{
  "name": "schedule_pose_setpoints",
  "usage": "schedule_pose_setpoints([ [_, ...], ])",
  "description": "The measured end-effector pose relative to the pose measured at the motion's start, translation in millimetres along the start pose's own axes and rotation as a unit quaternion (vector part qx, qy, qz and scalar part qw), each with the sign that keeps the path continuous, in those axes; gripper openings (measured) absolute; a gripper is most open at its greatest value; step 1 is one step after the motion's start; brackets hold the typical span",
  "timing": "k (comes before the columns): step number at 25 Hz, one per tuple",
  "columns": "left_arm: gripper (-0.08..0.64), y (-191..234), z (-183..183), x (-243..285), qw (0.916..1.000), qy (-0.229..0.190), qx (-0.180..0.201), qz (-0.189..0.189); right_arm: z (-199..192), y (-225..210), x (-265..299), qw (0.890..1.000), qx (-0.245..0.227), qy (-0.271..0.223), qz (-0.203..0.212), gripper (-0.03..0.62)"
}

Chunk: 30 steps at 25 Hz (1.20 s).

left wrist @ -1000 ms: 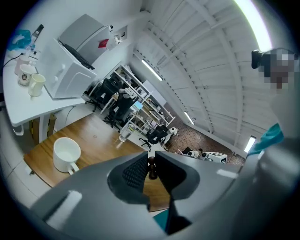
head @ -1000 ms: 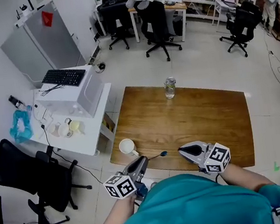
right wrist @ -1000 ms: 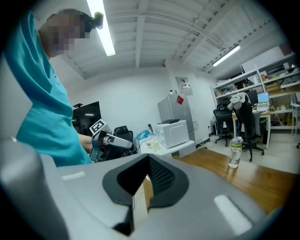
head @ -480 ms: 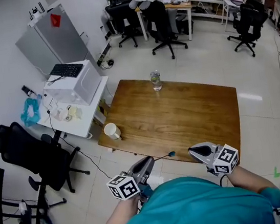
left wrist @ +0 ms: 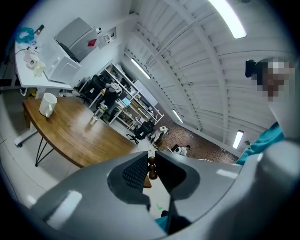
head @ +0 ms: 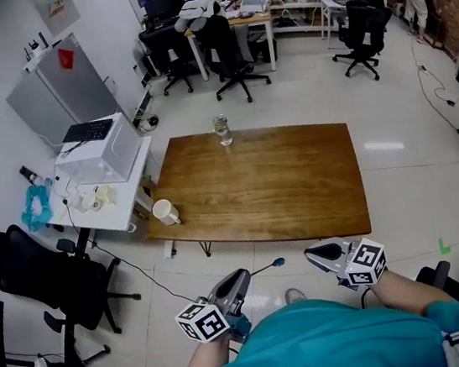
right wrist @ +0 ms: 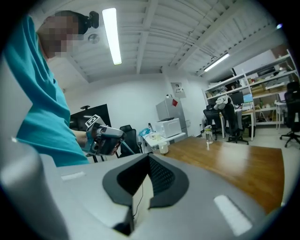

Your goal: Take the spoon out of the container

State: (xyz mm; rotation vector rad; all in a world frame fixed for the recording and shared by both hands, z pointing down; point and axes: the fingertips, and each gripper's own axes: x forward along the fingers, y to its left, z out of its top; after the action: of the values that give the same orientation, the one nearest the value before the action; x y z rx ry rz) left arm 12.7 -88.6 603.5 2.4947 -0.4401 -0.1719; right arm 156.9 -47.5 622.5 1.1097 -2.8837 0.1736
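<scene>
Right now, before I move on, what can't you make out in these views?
The spoon: bowl too small in the head view; in the left gripper view the left hand-held gripper covers all but a beaded stretch of handle.
The mug: inside too small to see, head view.
The bottle: contents too small, head view.

Head cam sits high and looks steeply down at the wooden table (head: 263,182) from well back. Left gripper view is low and tilted up: mostly ceiling, table off to its left. Right gripper view looks level across the tabletop and catches the left gripper (right wrist: 121,138). All three share the table, mug (head: 164,212) and bottle (head: 222,128).
</scene>
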Motion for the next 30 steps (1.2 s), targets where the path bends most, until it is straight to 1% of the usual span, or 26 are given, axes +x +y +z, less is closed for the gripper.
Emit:
schedule_pose_setpoints([
  [4,0.050,-27.7,-15.2,-22.7,0.9994,0.008,-0.025,-0.024,-7.3,50.6,-14.9,1.000,0.006,0.017,-0.013,0.002],
  [7,0.050,-45.7,-30.4,-29.6,0.9982,0.010,-0.039,-0.044,-12.4,73.5,-36.6,0.999,0.010,0.022,-0.035,0.002],
  [10,0.050,-62.4,-50.2,-26.6,0.9968,0.017,-0.040,-0.066,-14.5,86.1,-67.0,0.998,0.009,0.017,-0.061,0.002],
  [14,0.049,-89.4,-72.6,0.9,0.9951,0.026,-0.035,-0.089,-16.5,84.0,-121.5,0.996,0.004,-0.004,-0.089,0.002],
  [17,0.050,-136.0,-89.8,26.2,0.9925,0.025,-0.027,-0.117,-22.6,83.0,-175.0,0.993,0.007,-0.022,-0.113,0.002],
  [20,0.050,-166.2,-122.0,57.2,0.9932,0.042,-0.026,-0.106,-23.0,78.7,-233.6,0.990,0.014,-0.041,-0.133,0.002],
  [22,0.050,-189.2,-145.2,81.7,0.9927,0.049,-0.020,-0.108,-25.0,74.6,-277.7,0.988,0.020,-0.055,-0.143,0.002],
  [24,0.050,-210.7,-159.6,101.4,0.9922,0.055,-0.016,-0.111,-30.6,69.0,-311.8,0.985,0.028,-0.063,-0.155,0.001],
  [28,0.049,-232.4,-188.1,124.1,0.9887,0.078,-0.007,-0.128,-50.3,60.0,-349.0,0.981,0.042,-0.073,-0.173,0.000],
  [30,0.050,-239.3,-195.6,127.1,0.9891,0.076,-0.005,-0.126,-56.3,60.2,-364.3,0.980,0.043,-0.076,-0.178,0.000],
])
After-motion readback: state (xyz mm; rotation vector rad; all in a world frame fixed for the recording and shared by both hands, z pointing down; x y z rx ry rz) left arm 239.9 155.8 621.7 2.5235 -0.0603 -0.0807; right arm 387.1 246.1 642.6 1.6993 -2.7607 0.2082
